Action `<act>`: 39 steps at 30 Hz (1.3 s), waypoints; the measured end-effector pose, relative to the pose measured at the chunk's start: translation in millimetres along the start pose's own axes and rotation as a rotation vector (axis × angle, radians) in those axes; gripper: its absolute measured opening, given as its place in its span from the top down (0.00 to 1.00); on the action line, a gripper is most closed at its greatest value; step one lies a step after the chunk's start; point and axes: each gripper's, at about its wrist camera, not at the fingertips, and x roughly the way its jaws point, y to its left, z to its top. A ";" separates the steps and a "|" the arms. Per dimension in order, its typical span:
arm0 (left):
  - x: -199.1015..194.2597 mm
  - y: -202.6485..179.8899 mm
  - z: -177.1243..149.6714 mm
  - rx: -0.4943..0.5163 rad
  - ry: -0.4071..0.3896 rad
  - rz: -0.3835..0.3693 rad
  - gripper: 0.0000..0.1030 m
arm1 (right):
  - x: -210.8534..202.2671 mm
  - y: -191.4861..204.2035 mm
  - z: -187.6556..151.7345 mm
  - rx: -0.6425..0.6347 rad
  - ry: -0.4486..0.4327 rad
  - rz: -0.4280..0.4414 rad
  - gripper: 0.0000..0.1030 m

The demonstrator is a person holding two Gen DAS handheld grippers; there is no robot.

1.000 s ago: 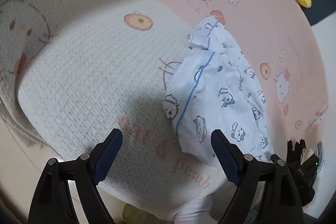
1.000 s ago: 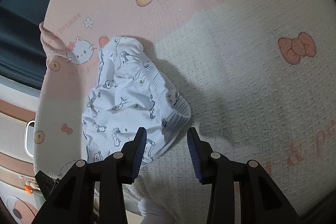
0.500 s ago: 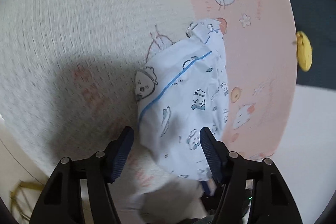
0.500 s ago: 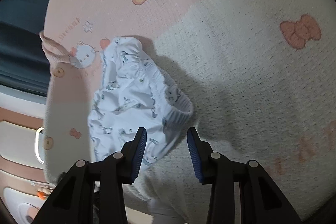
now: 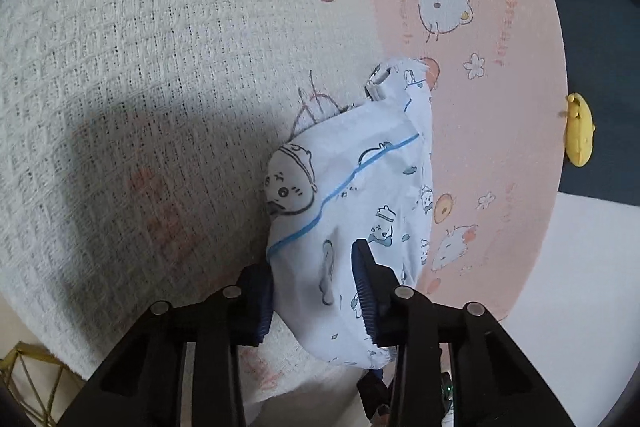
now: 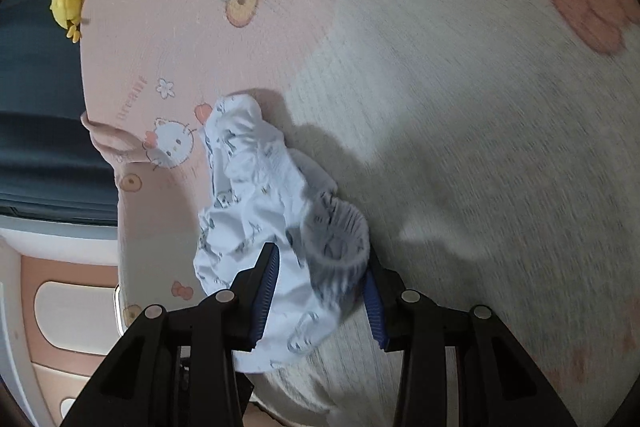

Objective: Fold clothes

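On the cream-and-pink cartoon-print blanket (image 5: 168, 75), near where its cream field meets the pink band, lies a small white garment (image 5: 360, 195) printed with cartoon animals and edged in blue piping, crumpled, its gathered elastic cuff (image 6: 340, 247) turned up toward the right wrist camera. Left gripper (image 5: 314, 291): jaws closing, near edge of the garment between the blue pads, firm contact not confirmed; right gripper (image 6: 320, 291): jaws straddle the cuff end, and whether the pads press it I cannot tell. Yellow toy (image 5: 579, 137) sits on the dark surface beyond the blanket's pink edge, well apart from the garment.
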 end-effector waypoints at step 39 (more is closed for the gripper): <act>-2.9 -37.0 -5.4 0.529 -0.055 0.415 0.94 | -15.0 54.4 -66.3 -0.536 -0.042 -0.517 0.93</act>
